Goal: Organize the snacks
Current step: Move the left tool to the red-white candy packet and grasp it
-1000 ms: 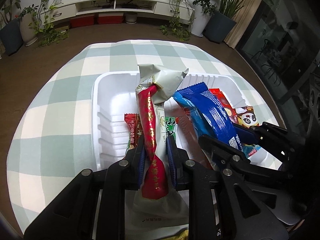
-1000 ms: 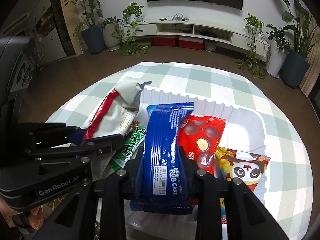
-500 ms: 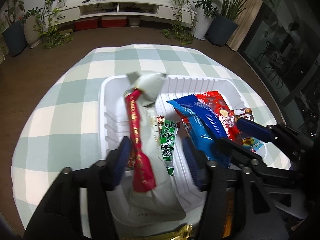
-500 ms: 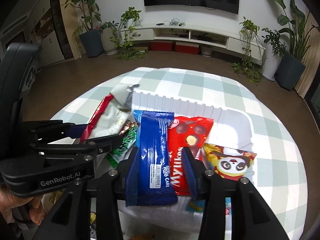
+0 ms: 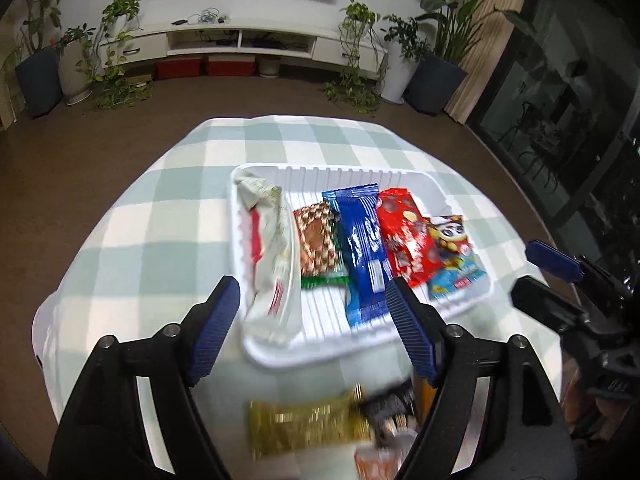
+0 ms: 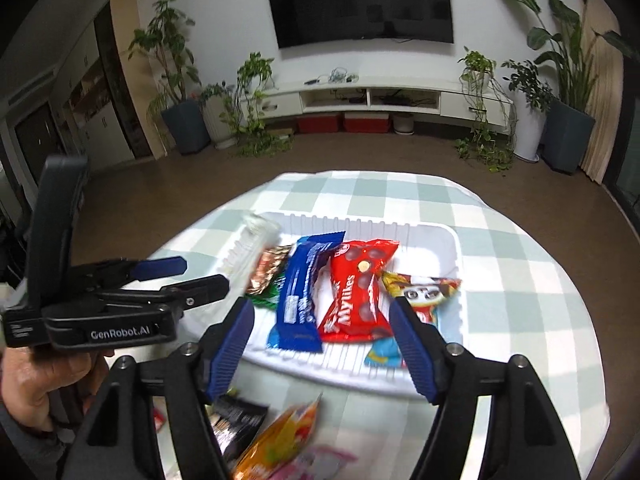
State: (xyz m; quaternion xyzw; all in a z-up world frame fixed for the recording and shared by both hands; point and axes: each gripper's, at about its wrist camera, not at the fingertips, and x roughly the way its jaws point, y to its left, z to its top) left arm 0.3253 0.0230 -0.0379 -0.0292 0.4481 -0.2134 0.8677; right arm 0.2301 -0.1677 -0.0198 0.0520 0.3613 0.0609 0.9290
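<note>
A white tray (image 5: 280, 352) on the checked cloth holds a row of snacks: a pale packet with red print (image 5: 276, 248), a brown patterned one (image 5: 318, 240), a blue roll-cake packet (image 5: 362, 248), a red Mylikes bag (image 5: 404, 236) and a panda bag (image 5: 452, 256). My left gripper (image 5: 312, 286) hovers above the tray's near edge, its jaws opening with nothing pressed between them. The right gripper (image 6: 320, 304) hangs over the blue packet (image 6: 304, 292) and red bag (image 6: 356, 292), jaws also opening and empty. Each gripper shows at the side of the other's view.
Loose snacks lie on the cloth in front of the tray: a gold packet (image 5: 308, 420), a black one (image 6: 236, 416) and an orange one (image 6: 280, 444). A hand (image 6: 32, 384) holds the left gripper. The round table's edge drops to a brown floor.
The left gripper let go of the pale red-printed packet and the right let go of the blue packet. Both jaws spread wide and both grippers drew back and up from the tray.
</note>
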